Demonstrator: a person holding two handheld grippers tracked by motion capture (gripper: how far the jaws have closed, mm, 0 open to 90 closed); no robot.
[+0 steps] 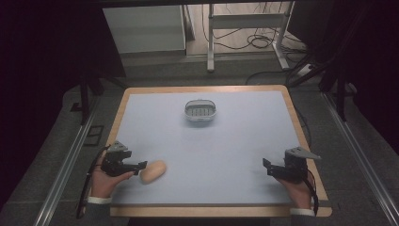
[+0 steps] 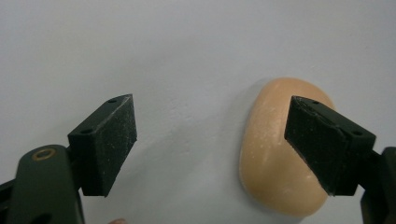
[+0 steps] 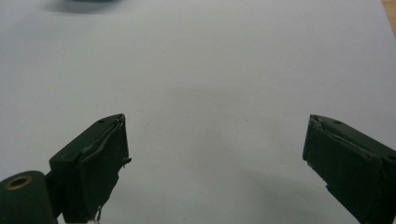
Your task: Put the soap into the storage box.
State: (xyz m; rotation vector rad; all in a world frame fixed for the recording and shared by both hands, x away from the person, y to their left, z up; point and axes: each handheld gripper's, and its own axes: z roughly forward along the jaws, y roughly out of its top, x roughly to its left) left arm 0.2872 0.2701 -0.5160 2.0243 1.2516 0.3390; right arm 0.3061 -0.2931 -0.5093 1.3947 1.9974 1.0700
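Between the left gripper's (image 2: 211, 140) wide-apart jaws lies bare table, with the tan oval soap (image 2: 280, 149) partly behind one jaw, not pinched. Seen from the high view, the soap (image 1: 153, 171) lies just beside that gripper (image 1: 141, 165), well short of the grey dish (image 1: 201, 110). Far across from the soap, the right gripper (image 3: 215, 154) also gapes wide over bare table (image 1: 226, 155).

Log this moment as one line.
left hand-held gripper: open, beside soap | right hand-held gripper: open, nothing between | dish: far side
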